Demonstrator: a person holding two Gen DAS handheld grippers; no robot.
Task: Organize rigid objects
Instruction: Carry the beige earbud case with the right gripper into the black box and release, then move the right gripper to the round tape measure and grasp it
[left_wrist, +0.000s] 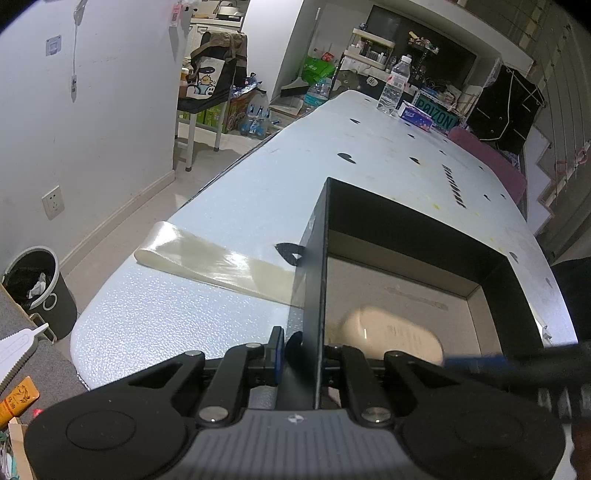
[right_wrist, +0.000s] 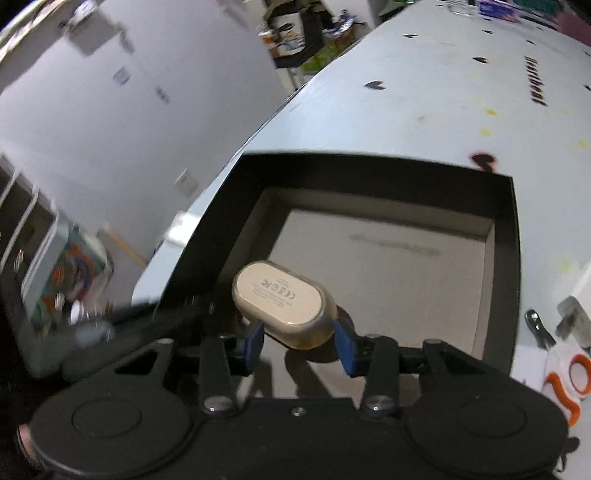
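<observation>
A black box (left_wrist: 410, 218) with no lid sits on a white table (left_wrist: 221, 221). The box is brown cardboard inside.

The left gripper (left_wrist: 301, 354) pinches the near left wall of the box. One blue pad is outside the wall and the other finger is inside. The tongs are squeezed tight on the thin wall.

The right gripper (right_wrist: 299, 343) reaches down into the box. Its two blue pads (right_wrist: 254, 341) press on the sides of a small cream earbud case (right_wrist: 284, 306). The case is rounded like a pill, with tiny grey print on its flat face. It sits just above the box floor, near the left wall. From the left wrist view the case (left_wrist: 391, 339) looks like a pale blur inside the box.

A clear plastic bag (left_wrist: 218, 262) lies flat on the table, left of the box. A water bottle (left_wrist: 394, 85) and a purple tissue pack (left_wrist: 415, 116) stand at the far end of the table. Orange and white scissors (right_wrist: 565, 376) lie right of the box
</observation>
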